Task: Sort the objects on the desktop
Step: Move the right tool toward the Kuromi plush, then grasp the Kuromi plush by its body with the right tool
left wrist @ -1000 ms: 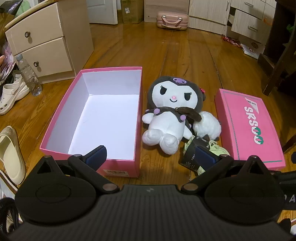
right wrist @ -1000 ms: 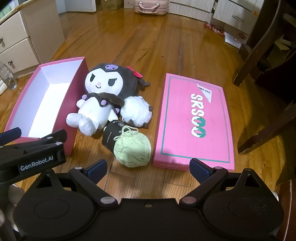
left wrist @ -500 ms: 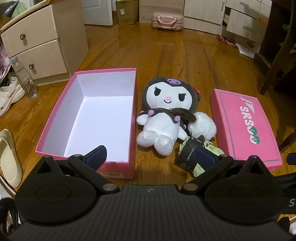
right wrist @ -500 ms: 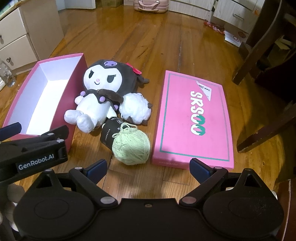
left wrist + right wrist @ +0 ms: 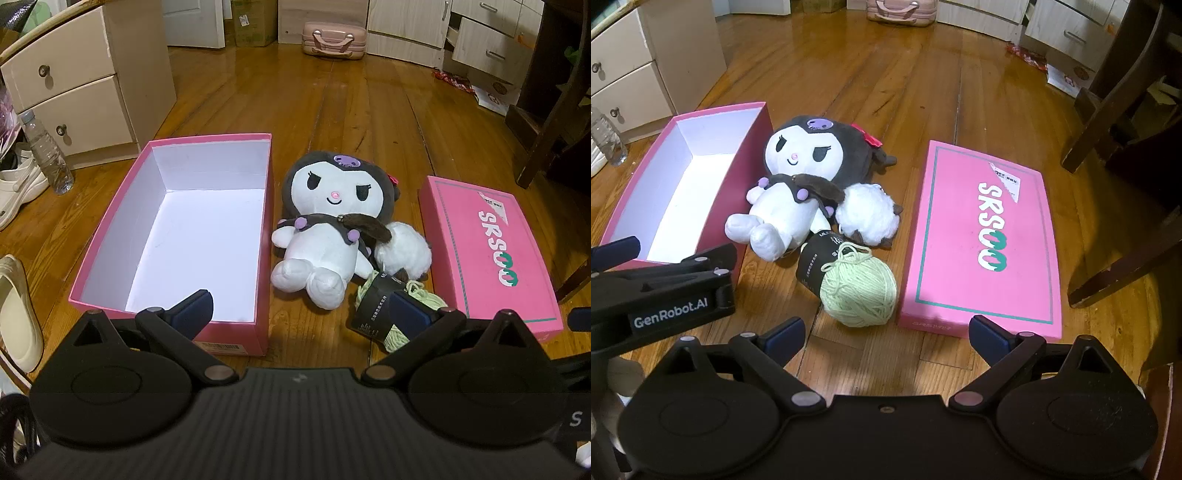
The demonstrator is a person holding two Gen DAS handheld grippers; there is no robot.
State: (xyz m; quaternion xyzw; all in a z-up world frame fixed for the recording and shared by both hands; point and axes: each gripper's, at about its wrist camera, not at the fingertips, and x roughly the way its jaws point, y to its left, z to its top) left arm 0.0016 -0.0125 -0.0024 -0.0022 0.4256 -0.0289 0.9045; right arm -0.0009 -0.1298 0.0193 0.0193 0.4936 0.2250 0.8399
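Yarn ball (image 5: pixel 858 290) ahead of (spread) jaws

Both cameras have drawn back slightly over the last second. In the left wrist view, the pink box (image 5: pixel 173 236) and plush toy (image 5: pixel 325 225) sit further left; in the right wrist view, the yarn ball (image 5: pixel 858 291) and lid (image 5: pixel 982 240) sit marginally higher.

open box (image 5: pixel 110 236), plush (image 5: pixel 325 225) crowding yarn (image 5: pixel 860 288)
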